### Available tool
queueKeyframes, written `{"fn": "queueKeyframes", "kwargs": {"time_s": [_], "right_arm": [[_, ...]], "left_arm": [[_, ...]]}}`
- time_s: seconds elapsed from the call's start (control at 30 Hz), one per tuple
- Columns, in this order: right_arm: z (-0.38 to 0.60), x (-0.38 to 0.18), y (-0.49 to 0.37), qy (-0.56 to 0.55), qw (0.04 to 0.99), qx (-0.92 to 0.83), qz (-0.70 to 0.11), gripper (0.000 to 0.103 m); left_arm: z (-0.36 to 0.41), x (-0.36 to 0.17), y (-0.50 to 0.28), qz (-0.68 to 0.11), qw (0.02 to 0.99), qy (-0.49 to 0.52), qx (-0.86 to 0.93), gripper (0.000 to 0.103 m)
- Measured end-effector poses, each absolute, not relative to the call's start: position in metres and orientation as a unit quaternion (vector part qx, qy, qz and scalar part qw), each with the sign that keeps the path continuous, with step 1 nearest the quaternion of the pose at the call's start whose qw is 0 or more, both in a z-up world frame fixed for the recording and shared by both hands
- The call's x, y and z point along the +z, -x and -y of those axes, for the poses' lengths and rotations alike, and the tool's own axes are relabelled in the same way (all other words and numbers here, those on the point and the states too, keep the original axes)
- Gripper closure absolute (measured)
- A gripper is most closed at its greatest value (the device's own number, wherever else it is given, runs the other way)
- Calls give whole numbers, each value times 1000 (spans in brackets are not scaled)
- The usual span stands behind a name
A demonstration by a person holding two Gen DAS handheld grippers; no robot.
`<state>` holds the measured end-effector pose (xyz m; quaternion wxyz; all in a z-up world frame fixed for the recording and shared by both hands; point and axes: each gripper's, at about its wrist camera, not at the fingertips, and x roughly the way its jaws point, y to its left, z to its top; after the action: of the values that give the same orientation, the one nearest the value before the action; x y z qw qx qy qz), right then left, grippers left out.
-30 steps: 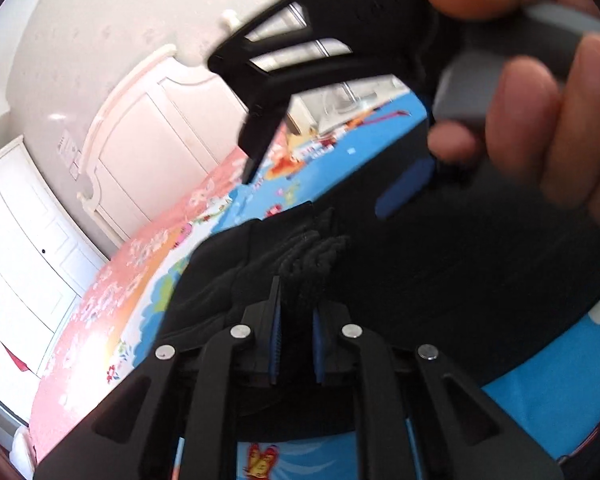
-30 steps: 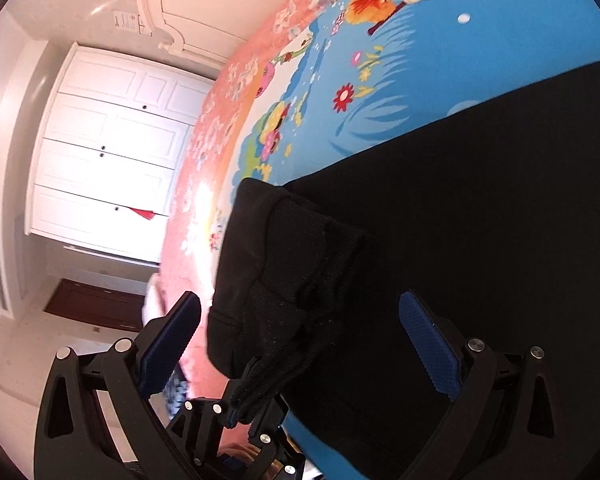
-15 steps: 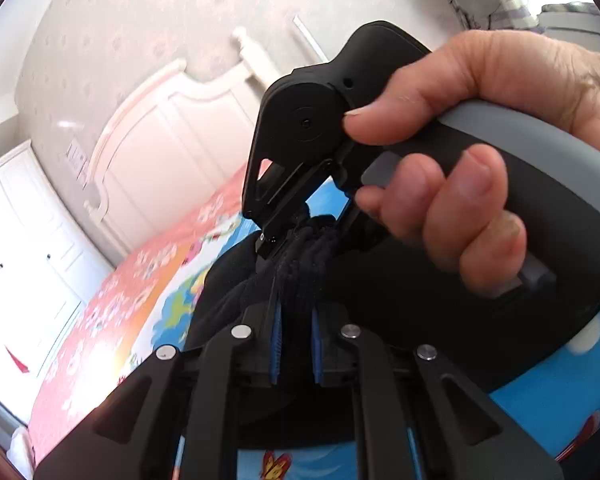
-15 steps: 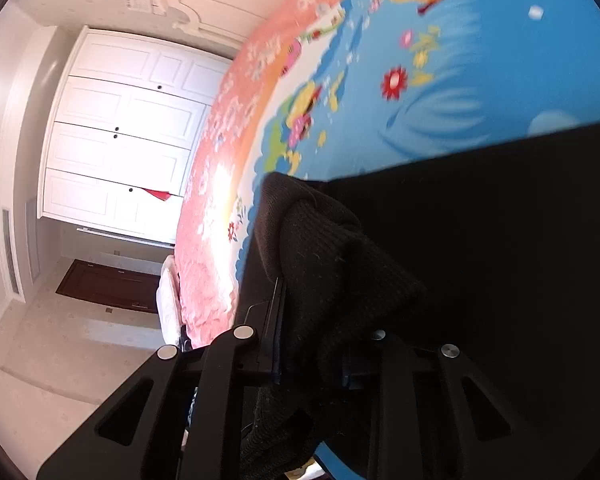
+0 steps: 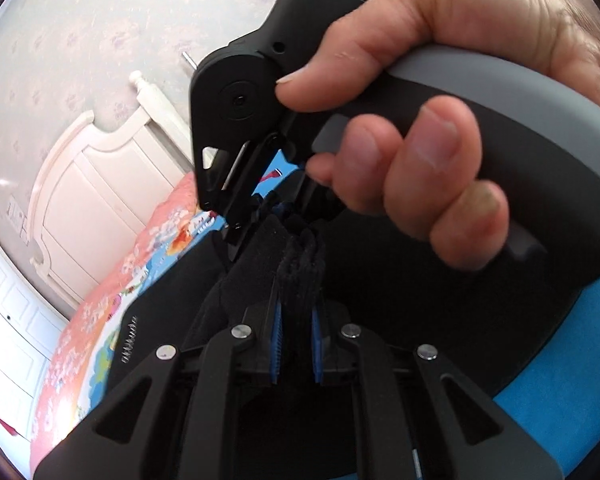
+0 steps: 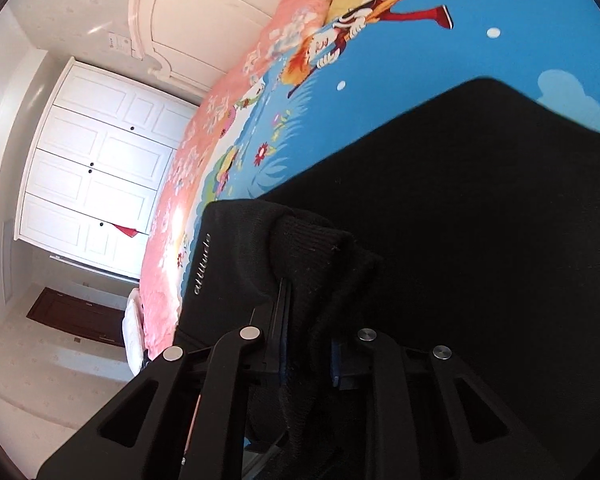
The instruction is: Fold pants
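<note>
Black pants (image 6: 460,208) lie spread on a bed with a blue cartoon sheet (image 6: 420,52). My right gripper (image 6: 308,344) is shut on a bunched ribbed cuff (image 6: 320,264) of the pants, lifted off the bed. My left gripper (image 5: 296,332) is shut on the same bunched black cuff (image 5: 300,276). In the left wrist view the right gripper's black body (image 5: 252,120) and the hand holding it (image 5: 440,120) fill the top, right above my left fingers. A white logo shows on the fabric (image 6: 202,266).
A white headboard (image 5: 100,184) stands at the bed's far end, with a pink pillow (image 6: 300,16) by it. White wardrobe doors (image 6: 96,168) and a dark door (image 6: 80,316) lie beyond the bed's left edge.
My right gripper went from open around the cuff to shut on it. Both grippers have lifted the cuff, and the right gripper has come in close over my left.
</note>
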<state>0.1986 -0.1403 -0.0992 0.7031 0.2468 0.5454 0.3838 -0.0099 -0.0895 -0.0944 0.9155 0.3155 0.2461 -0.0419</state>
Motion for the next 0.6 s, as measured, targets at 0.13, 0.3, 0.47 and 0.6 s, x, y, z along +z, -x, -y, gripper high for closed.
{"fn": "queueKeyframes", "kwargs": {"time_s": [0.13,0.3,0.47,0.6], "right_arm": [[136,-90,-201,-231,719,379,-535,84],[144,-115,-204,-233,723,349,-549,84],[140,-113,-200,-199,748,326,-543,82],[141,-94,-192,-175,770,315,-526,78]], "left_arm": [[94,-91,6,-245,917,-313,-43,91],[104,-110,5,-267,917,-288,-73,84],[94,-103,8,-280,926,-224,-122,50],[63,-76,29,-263,944,-155,-124,38]]}}
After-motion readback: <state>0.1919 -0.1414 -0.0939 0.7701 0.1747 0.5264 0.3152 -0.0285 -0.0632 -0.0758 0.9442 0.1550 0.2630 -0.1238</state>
